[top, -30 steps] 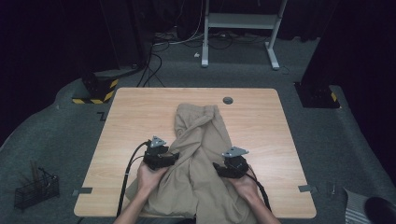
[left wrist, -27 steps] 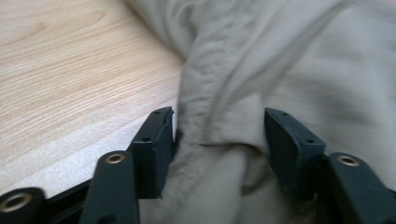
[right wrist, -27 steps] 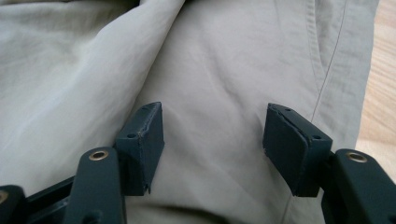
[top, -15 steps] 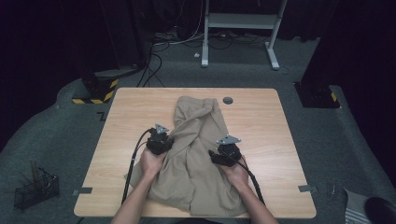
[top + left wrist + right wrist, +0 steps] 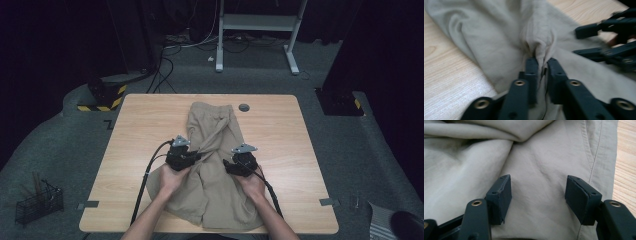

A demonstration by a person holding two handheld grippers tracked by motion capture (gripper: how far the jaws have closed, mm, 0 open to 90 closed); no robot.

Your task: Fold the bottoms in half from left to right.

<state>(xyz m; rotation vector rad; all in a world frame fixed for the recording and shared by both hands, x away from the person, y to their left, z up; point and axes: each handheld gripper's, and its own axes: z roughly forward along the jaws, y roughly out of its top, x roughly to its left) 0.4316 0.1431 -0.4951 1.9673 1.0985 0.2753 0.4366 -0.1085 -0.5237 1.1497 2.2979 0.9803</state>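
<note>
Trousers (image 5: 212,165) mid-table, left gripper (image 5: 541,67) pinching fold, bare wood either side.

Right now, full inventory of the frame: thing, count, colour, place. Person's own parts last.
trousers: 1, beige, crumpled down the table's middle, near end at the person's edge
table: 1, light wood, centre
round cap: 1, dark, in the tabletop beyond the trousers
wire basket: 1, black, floor at near left
striped block: 1, black and yellow, floor at far left
white frame: 1, floor beyond the table
left tongs: 1, black, just closed, pinching a fold of the trousers
right tongs: 1, black, open over flat cloth
hands: 2, at the near edge
</note>
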